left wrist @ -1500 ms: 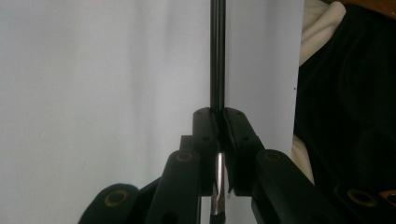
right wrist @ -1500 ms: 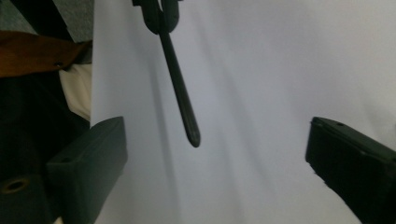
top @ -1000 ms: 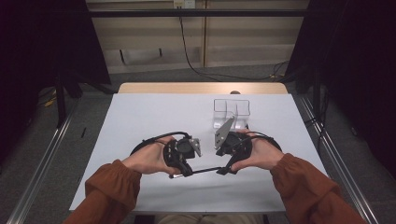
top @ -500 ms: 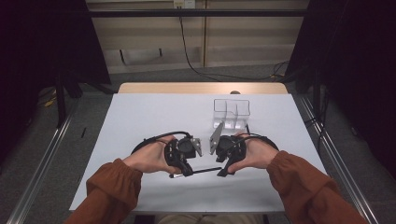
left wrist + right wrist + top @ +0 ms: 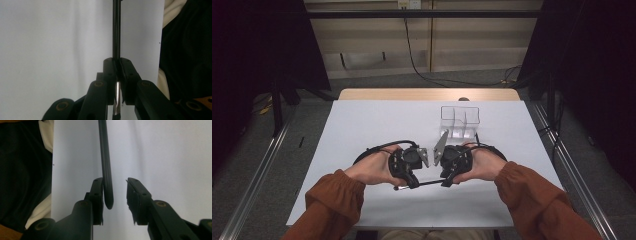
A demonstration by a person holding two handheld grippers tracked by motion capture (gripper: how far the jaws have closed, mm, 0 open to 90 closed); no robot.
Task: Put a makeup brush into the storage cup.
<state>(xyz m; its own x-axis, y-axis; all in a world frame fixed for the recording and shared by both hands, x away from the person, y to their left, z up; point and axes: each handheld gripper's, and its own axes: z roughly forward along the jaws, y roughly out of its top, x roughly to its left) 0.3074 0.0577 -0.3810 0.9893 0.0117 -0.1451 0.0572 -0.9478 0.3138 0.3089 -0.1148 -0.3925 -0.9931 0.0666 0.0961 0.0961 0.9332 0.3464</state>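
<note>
Grippers: two, one in each of the person's hands, facing each other near the 6 o'clock edge of the table.
Left gripper: one; in its own view the two black jaws were pressed together on the rod, pinching it where its shiny metal end met the black shaft.
Right gripper: one; in its own view the two jaws had just been closing, with the rod's rounded black tip between them. The tip lay against one jaw, and a clear gap remained to the other, so the grip was not yet made.
Rod: one thin black rod with a silvery end, spanning level between the two grippers, from the left gripper toward 3 o'clock; seen along its length in the left gripper view and the right gripper view.
Clear container: one transparent box with dividers, standing at 12 o'clock from the right gripper, well apart from the rod.
Table cover: one plain white sheet.
Sleeves: two, rust-brown, coming in from 6 o'clock.
</note>
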